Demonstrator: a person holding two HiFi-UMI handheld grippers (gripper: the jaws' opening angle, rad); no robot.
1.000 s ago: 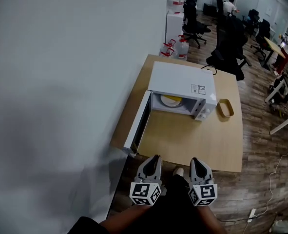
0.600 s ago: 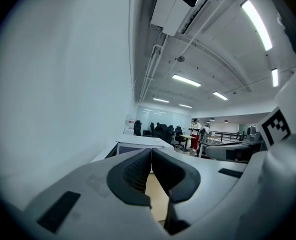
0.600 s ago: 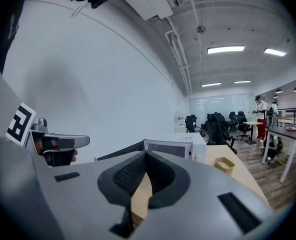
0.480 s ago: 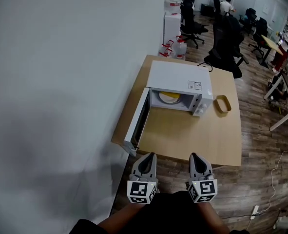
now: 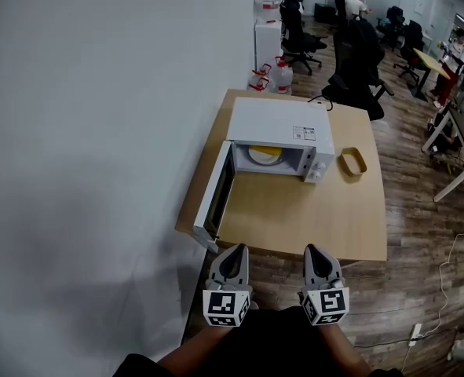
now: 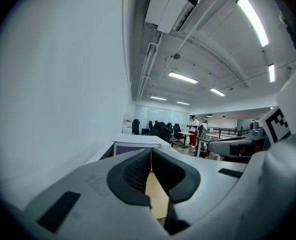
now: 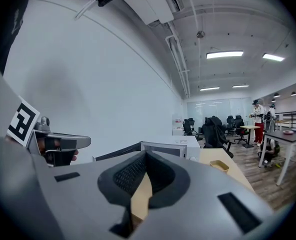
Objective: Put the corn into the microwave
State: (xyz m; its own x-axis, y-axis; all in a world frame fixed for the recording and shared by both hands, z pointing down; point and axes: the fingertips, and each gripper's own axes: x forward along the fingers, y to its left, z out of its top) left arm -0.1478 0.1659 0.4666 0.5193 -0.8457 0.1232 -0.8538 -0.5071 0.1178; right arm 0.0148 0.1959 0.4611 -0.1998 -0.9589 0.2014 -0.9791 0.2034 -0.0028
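Well, from the head view I stand back from the table (image 5: 310,218), with my left gripper (image 5: 233,256) and right gripper (image 5: 316,254) held side by side just short of its near edge, both carrying nothing. The microwave (image 5: 277,122) sits against the wall with its door (image 5: 214,195) swung wide toward me on the left. Something yellow lies inside the cavity; I take it for the corn (image 5: 264,153), though it is too small here to be sure. If so, the main risk is that door: it reaches near the table's front left corner, right in my left gripper's path, so a careless step in could knock it or shove the whole oven sideways. The tan tray (image 5: 352,162) just beside the microwave could also be swept off by my right gripper. In the left gripper view my fingers (image 6: 137,171) are pressed together at the tips with only the table showing below them, so I can push the door but not catch it if it rebounds. In the right gripper view the fingers (image 7: 130,174) likewise meet at their tips, empty. A hard push could jolt the corn off its place inside.
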